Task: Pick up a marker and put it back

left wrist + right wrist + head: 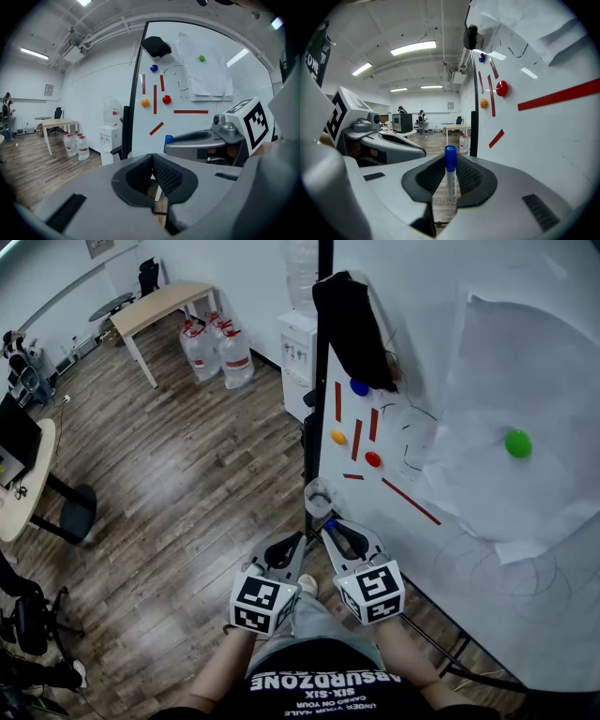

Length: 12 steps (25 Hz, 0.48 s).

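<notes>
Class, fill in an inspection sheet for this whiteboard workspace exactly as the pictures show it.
Surface: whiteboard, upright, carrying red strips.
Job's things: marker, blue cap on, in the right hand-held gripper.
Clutter: paper sheet under a green magnet; black cloth hanging at the board's edge.
Grippers: right hand-held gripper shut on the marker; left hand-held gripper shut, empty.
Cables: nothing seen.
Surroundings: wooden floor, water bottles, table.

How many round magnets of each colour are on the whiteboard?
Blue magnet: 1
Orange magnet: 1
Red magnet: 1
Green magnet: 1
Total: 4
</notes>
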Motion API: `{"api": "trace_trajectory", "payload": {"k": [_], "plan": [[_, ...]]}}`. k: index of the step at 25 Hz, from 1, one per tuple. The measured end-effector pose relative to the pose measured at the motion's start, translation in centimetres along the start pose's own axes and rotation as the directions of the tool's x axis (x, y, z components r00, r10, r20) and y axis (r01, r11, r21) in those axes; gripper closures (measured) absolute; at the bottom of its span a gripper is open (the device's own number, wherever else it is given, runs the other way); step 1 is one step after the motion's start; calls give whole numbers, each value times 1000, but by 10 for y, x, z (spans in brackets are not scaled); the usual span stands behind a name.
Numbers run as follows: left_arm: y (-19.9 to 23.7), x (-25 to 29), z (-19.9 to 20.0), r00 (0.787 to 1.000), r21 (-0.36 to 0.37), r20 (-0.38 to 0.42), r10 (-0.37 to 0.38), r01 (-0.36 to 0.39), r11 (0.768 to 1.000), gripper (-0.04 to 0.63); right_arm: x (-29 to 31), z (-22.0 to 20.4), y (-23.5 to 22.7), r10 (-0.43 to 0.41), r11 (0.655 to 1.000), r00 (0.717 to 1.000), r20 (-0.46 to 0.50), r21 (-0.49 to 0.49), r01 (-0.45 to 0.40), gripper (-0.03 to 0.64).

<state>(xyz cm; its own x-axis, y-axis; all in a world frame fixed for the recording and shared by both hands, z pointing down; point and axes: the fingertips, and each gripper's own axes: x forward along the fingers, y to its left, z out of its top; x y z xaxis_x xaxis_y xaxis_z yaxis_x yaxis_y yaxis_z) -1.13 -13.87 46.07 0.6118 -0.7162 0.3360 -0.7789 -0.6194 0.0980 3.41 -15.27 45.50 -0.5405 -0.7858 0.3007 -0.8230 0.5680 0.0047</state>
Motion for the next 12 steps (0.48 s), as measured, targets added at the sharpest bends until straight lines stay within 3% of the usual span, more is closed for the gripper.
{"api": "trace_trajectory", "payload": {"k": [12], "plan": [[6, -6, 3, 1000, -12, 17, 8, -8, 1000, 586, -17, 48, -1, 3, 1000, 993, 120, 24, -6, 551]]}}
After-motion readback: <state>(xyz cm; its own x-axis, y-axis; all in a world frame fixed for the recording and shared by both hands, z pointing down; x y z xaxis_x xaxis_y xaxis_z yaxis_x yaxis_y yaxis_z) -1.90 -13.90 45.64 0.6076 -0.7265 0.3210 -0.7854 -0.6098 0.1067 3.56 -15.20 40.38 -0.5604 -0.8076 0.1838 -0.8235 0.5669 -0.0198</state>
